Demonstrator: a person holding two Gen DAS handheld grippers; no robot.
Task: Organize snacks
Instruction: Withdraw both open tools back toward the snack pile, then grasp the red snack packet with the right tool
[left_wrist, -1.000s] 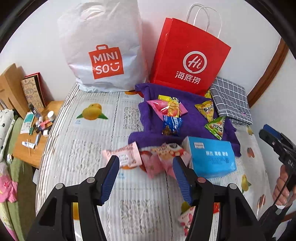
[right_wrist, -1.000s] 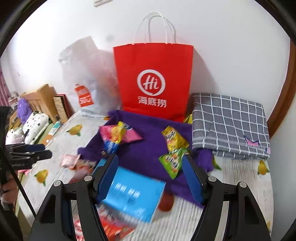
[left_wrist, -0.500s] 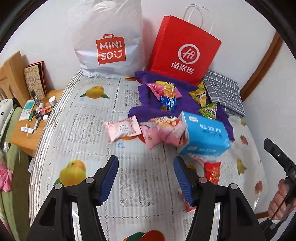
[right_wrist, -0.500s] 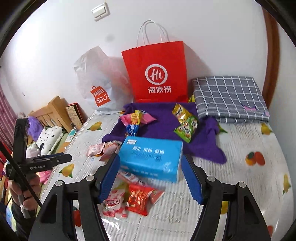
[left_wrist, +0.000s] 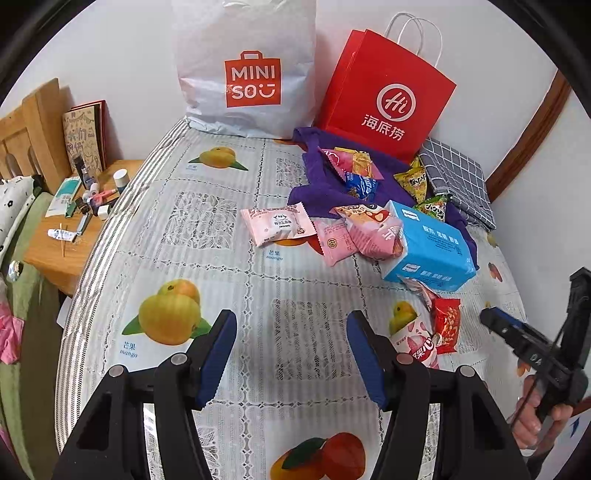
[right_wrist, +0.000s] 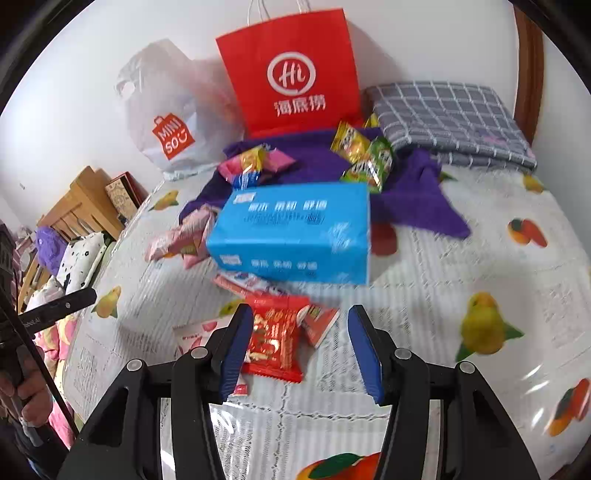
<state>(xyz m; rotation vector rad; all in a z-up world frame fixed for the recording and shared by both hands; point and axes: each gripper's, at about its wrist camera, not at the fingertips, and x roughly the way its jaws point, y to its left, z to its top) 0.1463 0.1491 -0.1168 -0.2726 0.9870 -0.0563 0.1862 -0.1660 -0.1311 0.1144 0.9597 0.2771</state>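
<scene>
Now both views sit further back and lower than a second ago: the blue box (right_wrist: 295, 232) used to fill the right tool's gap, and instead the red snack packet (right_wrist: 275, 339) lies there, so I judge the right hand has picked its first target and the sorting is barely begun. Right tool (right_wrist: 301, 345) is closing, jaws partly spread, packet between them on the bed sheet (right_wrist: 443, 295); left pad looks close to the packet's edge, but I can't tell if it touches, and the right pad is clear, so nothing is held. Left tool (left_wrist: 288, 347) hangs over bare sheet, moderately spread, empty, touching nothing. Remaining snacks: pink packets (left_wrist: 280, 223) left of the blue box, more on the purple cloth (left_wrist: 317, 184) in front of the red paper bag (left_wrist: 384, 96), white plastic bag (left_wrist: 247, 62) beside it. Red packet also shows in the left view just right of the left tool, next to a pink-white one (left_wrist: 413, 339)
</scene>
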